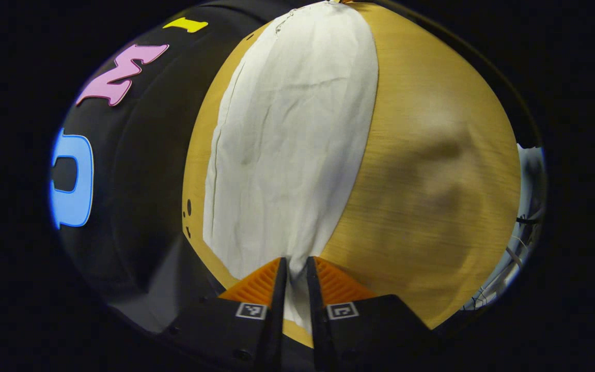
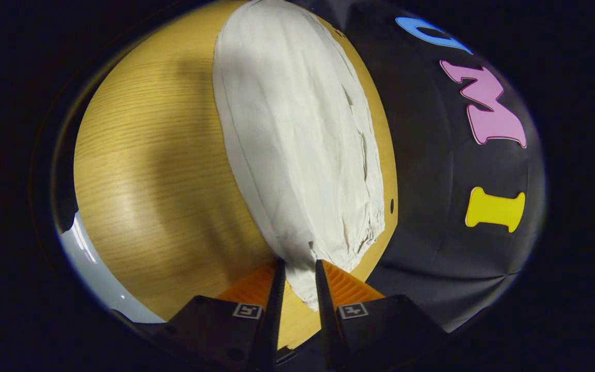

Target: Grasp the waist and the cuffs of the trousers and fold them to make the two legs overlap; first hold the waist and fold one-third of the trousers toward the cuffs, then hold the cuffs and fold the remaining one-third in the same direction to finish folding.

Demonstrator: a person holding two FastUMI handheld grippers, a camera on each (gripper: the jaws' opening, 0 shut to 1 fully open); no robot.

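Both low over the table (image 1: 432, 155) — left gripper (image 1: 294, 268) and right gripper (image 2: 297, 269) each pinch the trousers (image 1: 292, 144).

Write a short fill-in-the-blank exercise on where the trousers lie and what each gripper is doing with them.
1. The white trousers lie on a ____ table.
2. The left gripper is ____ on the trousers' fabric.
3. The right gripper pinches the trousers near the gathered ____ end.
4. The trousers lie flat between the two ____.

Missing words: wooden; shut; elastic; grippers
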